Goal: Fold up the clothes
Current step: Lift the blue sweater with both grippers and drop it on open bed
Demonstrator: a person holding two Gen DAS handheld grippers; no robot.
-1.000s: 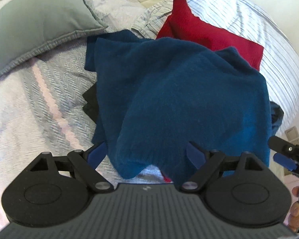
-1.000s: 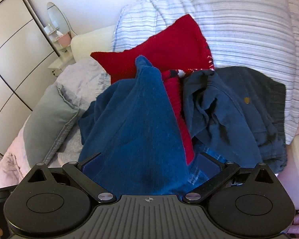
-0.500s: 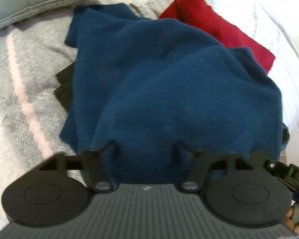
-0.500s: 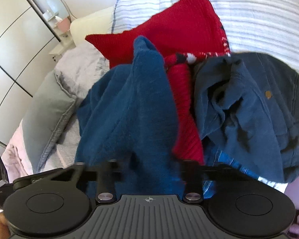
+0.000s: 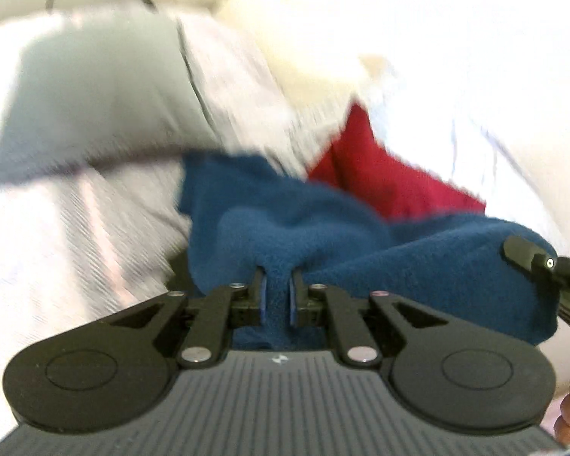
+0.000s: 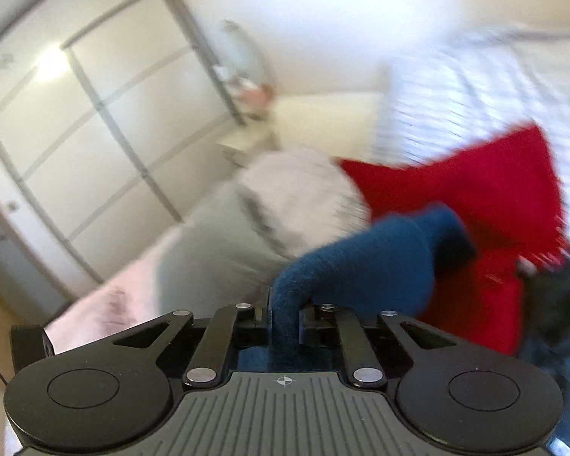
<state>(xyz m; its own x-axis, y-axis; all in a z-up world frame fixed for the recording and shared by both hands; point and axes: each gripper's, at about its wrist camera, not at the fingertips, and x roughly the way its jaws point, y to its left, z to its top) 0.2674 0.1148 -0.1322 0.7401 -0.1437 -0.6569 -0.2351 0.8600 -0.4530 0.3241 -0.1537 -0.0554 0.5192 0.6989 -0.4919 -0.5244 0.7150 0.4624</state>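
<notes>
A dark blue fleece garment [image 5: 361, 250] lies bunched on the bed. My left gripper [image 5: 276, 296] is shut on a fold of its near edge. My right gripper [image 6: 285, 311] is shut on another part of the blue garment [image 6: 368, 262], which rises from the jaws and drapes to the right. The right gripper's tip also shows at the right edge of the left wrist view [image 5: 539, 262], against the same cloth. A red knit garment [image 5: 383, 182] lies behind the blue one; it also shows in the right wrist view [image 6: 475, 193]. Both views are motion-blurred.
A grey pillow [image 5: 95, 106] lies at the left on the light striped bedspread [image 5: 76, 235]. A striped pillow [image 6: 475, 76] stands behind the red garment. A dark garment [image 6: 558, 304] lies at the right. White wardrobe doors [image 6: 76, 133] and a small bedside shelf [image 6: 247, 114] stand beyond the bed.
Both grippers have closed from open onto the blue garment. Both have then lifted and swung, so the views now tilt up toward the pillows and wardrobe, with the cloth pulled along.
</notes>
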